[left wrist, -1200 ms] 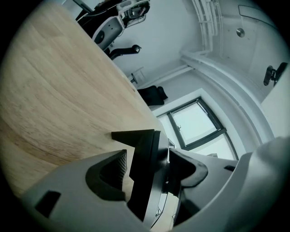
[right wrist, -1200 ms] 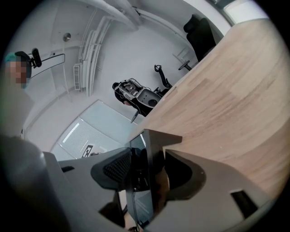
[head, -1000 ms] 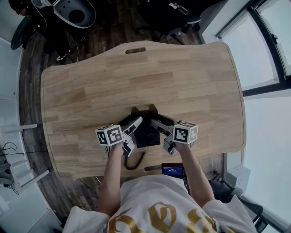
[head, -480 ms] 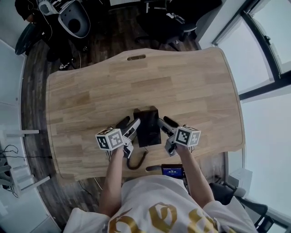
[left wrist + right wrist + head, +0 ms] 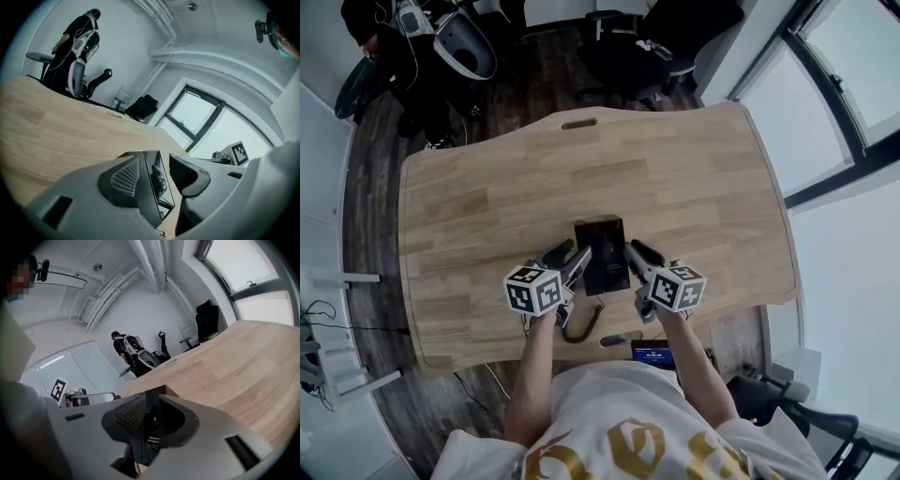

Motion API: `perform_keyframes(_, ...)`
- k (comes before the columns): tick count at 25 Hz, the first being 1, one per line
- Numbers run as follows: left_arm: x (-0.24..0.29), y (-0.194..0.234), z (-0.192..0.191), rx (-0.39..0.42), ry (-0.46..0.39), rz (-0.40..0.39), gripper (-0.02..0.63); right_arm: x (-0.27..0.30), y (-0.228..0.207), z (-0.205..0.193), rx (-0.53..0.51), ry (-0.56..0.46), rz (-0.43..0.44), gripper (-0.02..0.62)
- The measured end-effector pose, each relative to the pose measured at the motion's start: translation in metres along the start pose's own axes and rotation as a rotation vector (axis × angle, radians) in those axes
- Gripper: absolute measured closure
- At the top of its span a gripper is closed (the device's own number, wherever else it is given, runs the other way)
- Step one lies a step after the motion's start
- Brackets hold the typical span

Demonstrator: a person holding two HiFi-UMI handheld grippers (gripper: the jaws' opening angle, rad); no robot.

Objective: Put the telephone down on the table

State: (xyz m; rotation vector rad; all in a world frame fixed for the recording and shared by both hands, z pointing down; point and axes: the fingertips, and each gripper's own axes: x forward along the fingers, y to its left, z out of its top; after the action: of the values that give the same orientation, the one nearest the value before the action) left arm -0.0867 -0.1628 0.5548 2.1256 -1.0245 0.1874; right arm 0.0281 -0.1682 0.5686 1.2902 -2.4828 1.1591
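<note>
Telephone (image 5: pixel 602 255) sits at the near side of the table (image 5: pixel 675 187), flanked by my two grippers; I cannot tell whether it rests there or is raised. The left gripper (image 5: pixel 570 258) is closing, one pad on the casing and the other short of it. The right gripper (image 5: pixel 637 253) is closing too, its pads apparently meeting the casing. I judge this the grasping step; next comes an even squeeze, then a level lowering. One telephone, one cord (image 5: pixel 584 328), one table.

surface: wooden table (image 5: pixel 487 216) | on it: dark cord (image 5: pixel 584 323) near front edge
</note>
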Motion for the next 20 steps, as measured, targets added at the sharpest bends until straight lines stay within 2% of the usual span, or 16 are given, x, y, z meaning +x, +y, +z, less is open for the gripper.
perform_keyframes(2, -0.005, -0.006, 0.001, 0.033, -0.010, 0.004, 0.447, -0.007, 0.005, 0.002, -0.026, -0.014, -0.009, 0.532)
perform_keyframes(3, -0.007, -0.010, 0.001, 0.048, -0.010, 0.001, 0.453, -0.011, 0.008, 0.002, -0.047, -0.017, -0.020, 0.549)
perform_keyframes(8, -0.022, -0.026, 0.005, 0.088, -0.055, 0.006, 0.555, -0.031, 0.028, 0.004, -0.138, -0.043, -0.030, 0.571)
perform_keyframes(13, -0.039, -0.034, 0.009, 0.175, -0.107, 0.063, 0.585, -0.048, 0.048, 0.008, -0.178, -0.093, -0.025, 0.576)
perform_keyframes(17, -0.052, -0.041, 0.012, 0.177, -0.142, 0.085, 0.595, -0.060, 0.058, 0.010, -0.238, -0.108, -0.042, 0.577)
perform_keyframes(20, -0.062, -0.047, 0.013, 0.185, -0.162, 0.095, 0.597, -0.070, 0.065, 0.011, -0.245, -0.131, -0.047, 0.577)
